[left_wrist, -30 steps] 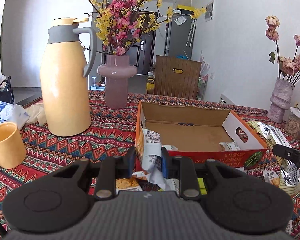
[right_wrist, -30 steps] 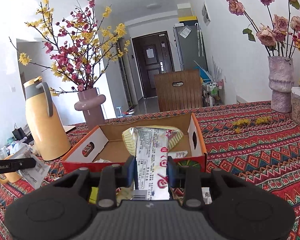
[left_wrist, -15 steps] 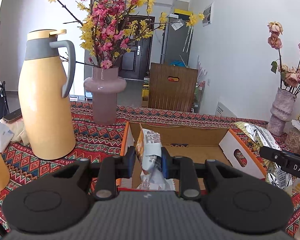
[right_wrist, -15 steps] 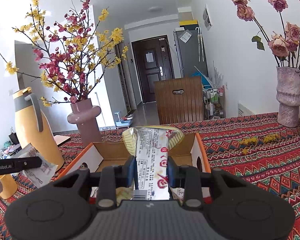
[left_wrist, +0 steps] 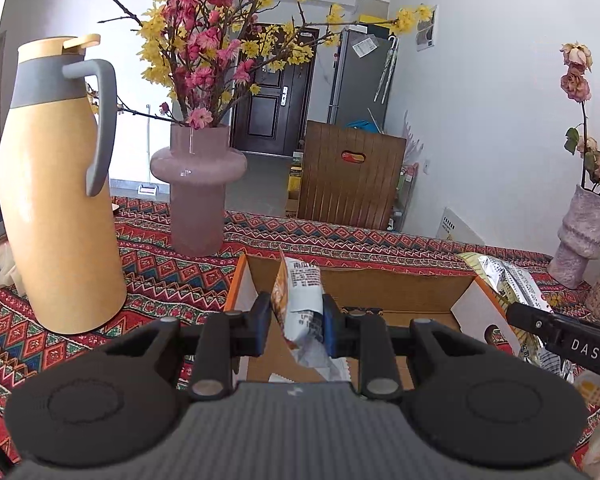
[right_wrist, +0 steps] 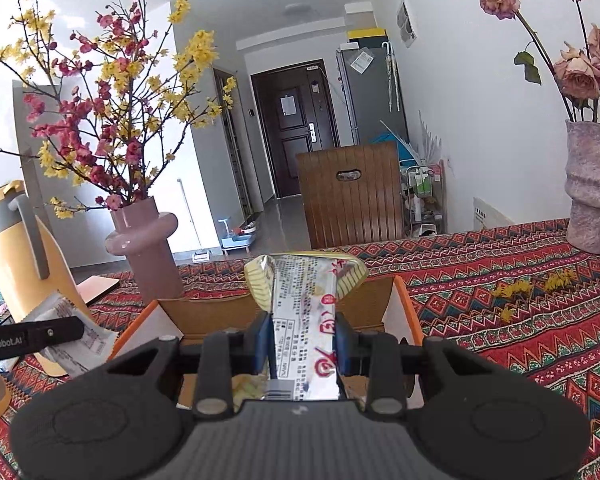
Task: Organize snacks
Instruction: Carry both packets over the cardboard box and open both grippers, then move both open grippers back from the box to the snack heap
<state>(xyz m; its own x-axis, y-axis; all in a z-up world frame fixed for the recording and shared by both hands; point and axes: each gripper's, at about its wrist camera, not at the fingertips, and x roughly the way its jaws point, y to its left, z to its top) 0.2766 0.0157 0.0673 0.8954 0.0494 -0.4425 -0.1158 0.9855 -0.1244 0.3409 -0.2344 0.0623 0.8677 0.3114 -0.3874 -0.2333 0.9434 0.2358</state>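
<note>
Your left gripper point(left_wrist: 296, 322) is clamped on a white-and-orange snack packet point(left_wrist: 300, 300), held upright over the open cardboard box point(left_wrist: 380, 292) on the patterned worktop point(left_wrist: 172, 276). Your right gripper point(right_wrist: 302, 342) pinches a silver-and-yellow snack bag point(right_wrist: 304, 304) above the same box, near its right wall.

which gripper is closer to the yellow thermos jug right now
Left. The left gripper hangs over the cardboard box's left end, the yellow jug just to its left. The right gripper is over the box's other end, farther from the jug.
</note>
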